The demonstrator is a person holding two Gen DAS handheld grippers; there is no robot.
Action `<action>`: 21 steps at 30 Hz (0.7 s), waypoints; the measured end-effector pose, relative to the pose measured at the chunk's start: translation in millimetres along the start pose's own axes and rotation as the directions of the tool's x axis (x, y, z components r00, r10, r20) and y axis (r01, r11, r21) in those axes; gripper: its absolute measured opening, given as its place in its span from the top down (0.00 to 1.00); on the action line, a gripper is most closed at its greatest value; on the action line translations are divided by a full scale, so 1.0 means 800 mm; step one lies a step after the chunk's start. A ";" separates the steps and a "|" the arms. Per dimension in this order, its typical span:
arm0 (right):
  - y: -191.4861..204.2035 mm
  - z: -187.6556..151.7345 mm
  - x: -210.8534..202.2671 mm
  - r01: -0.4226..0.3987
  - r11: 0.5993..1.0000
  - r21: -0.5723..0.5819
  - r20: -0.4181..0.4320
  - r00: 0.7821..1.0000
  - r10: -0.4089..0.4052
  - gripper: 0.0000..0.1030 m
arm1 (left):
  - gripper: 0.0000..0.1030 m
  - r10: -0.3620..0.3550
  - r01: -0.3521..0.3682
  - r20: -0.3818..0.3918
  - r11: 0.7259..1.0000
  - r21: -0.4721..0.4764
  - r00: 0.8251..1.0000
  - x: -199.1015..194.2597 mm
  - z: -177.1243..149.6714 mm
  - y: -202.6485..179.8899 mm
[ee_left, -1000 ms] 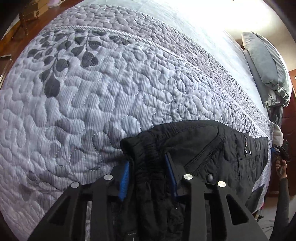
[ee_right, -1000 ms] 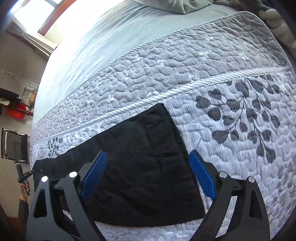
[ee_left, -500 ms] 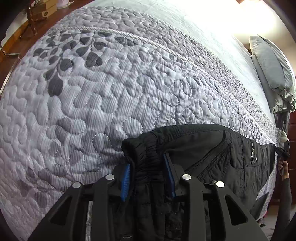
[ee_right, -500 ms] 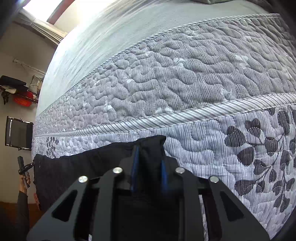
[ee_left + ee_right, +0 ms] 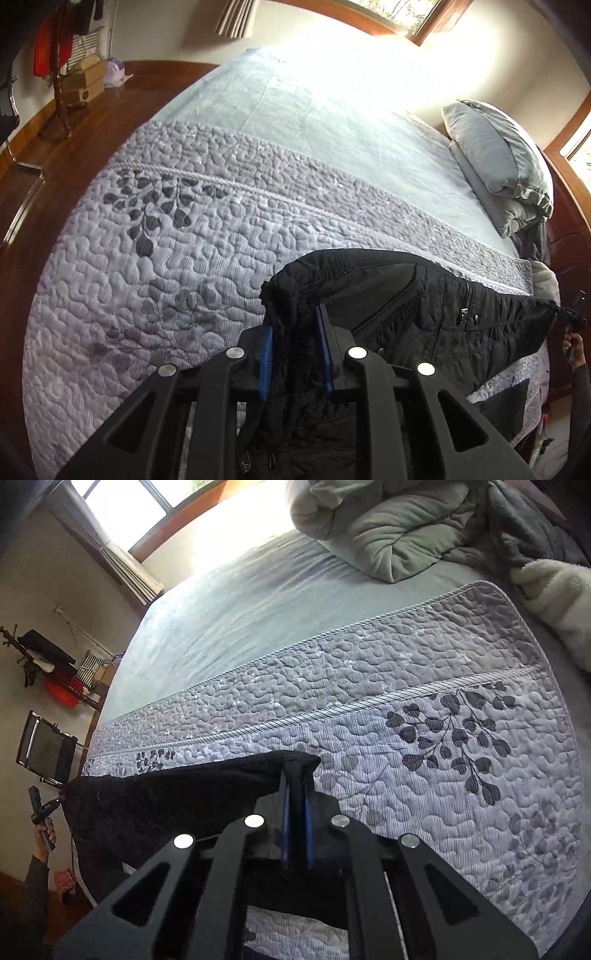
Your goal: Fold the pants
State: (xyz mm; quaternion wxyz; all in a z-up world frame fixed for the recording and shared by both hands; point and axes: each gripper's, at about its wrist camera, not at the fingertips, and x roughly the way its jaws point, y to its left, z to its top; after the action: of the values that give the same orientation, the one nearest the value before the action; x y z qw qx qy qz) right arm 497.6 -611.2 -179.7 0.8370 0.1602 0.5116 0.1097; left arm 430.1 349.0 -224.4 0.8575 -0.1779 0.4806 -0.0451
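Observation:
Black quilted pants [image 5: 424,306] hang stretched in the air above a grey quilted bedspread [image 5: 177,258]. My left gripper [image 5: 293,332] is shut on the bunched waistband end, with a zipped pocket to its right. My right gripper [image 5: 295,805] is shut on the hem corner of the pants [image 5: 166,801], which sag to the left below it. In each view the other gripper holds the far end of the pants at the frame edge.
Grey pillows [image 5: 498,162] and a rumpled duvet [image 5: 391,528] lie at the head of the bed. A white fleece [image 5: 554,590] sits at the right edge. Cardboard boxes [image 5: 83,85] and a wooden stand are on the wood floor beside the bed.
My right gripper closed on the hem corner. Both grippers then lifted the pants off the bedspread, and the cameras rose to show more of the room.

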 end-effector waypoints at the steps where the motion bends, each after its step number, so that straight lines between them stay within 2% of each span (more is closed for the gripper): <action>1: 0.001 -0.016 -0.018 0.009 1.000 -0.002 0.016 1.000 -0.009 0.95 | 0.80 -0.011 0.011 0.022 1.000 0.011 1.000 -0.016 -0.005 -0.005; 3: 0.001 -0.053 -0.052 0.030 1.000 -0.001 0.043 0.999 -0.030 0.95 | 0.91 -0.005 0.002 0.068 0.999 0.037 0.998 -0.049 -0.019 -0.011; 5: 0.003 -0.095 -0.076 0.027 1.000 0.013 0.067 0.997 -0.028 0.95 | 0.91 -0.036 0.033 0.093 0.999 0.037 0.995 -0.076 -0.037 -0.009; 12: 0.000 -0.242 -0.138 0.005 0.994 0.107 0.155 0.988 -0.022 0.95 | 0.91 -0.071 0.066 0.159 0.997 0.036 0.985 -0.141 -0.122 0.002; 18: -0.004 -0.348 -0.156 0.010 0.977 0.212 0.183 0.982 -0.050 0.95 | 0.89 -0.091 0.096 0.146 0.995 -0.031 0.985 -0.167 -0.200 0.039; 21: -0.011 -0.397 -0.148 0.029 0.963 0.269 0.173 0.982 -0.078 0.93 | 0.87 -0.083 0.093 0.120 0.993 -0.079 0.989 -0.160 -0.237 0.061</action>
State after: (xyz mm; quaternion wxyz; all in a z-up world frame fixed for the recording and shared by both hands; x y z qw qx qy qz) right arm 160.9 -611.2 -221.0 0.8539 0.2664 0.4471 0.0023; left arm 197.6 376.9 -228.0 0.8730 -0.2371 0.4231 -0.0521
